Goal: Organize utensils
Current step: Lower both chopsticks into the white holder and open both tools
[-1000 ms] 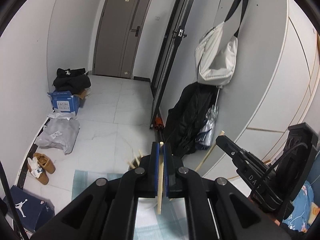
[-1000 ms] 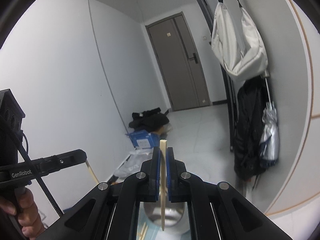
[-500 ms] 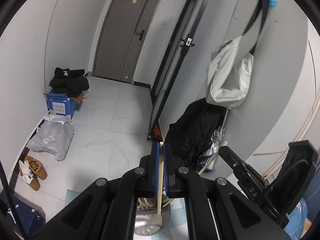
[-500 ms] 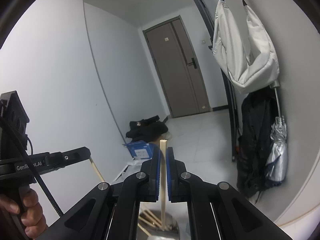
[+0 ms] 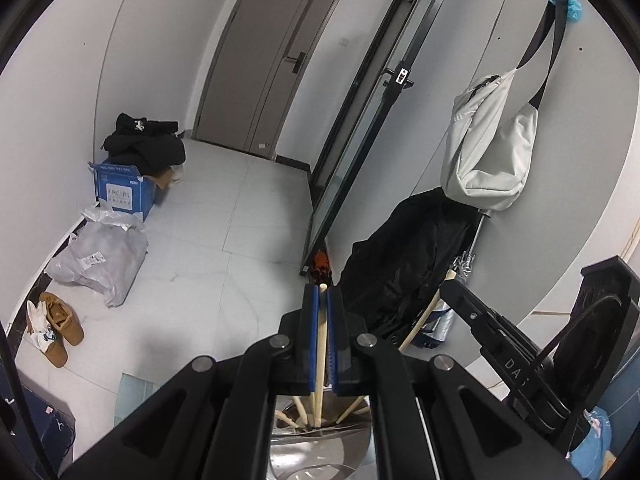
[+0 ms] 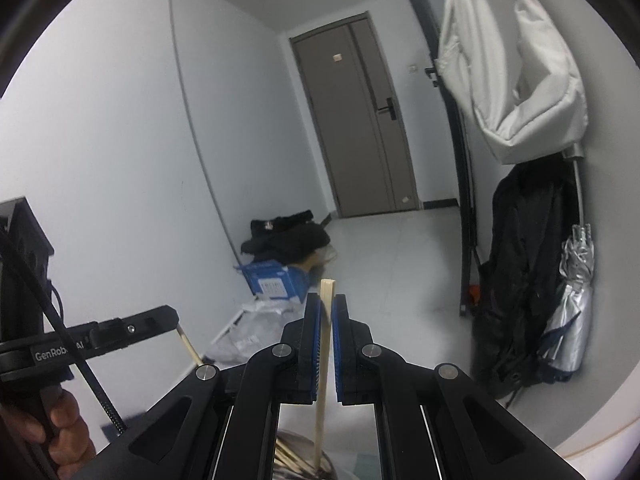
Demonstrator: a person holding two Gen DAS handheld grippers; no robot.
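We are noting left gripper (image 5: 322,344) clamping one chopstick (image 5: 320,364) between blue pads, lower end reaching into metal holder (image 5: 320,452) below. Right gripper (image 6: 327,344) likewise pinching second chopstick (image 6: 323,364) upright over same holder (image 6: 326,468). We are finding holder largely hidden behind gripper bodies, rim cut off. We are counting roughly four loose chopsticks inside; exact count unclear. White bag (image 5: 486,152) hanging on wall.

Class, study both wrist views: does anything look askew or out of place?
Yes. The chopsticks already in the metal holder splay at crossing angles, while each gripper's held chopstick stands nearly upright.
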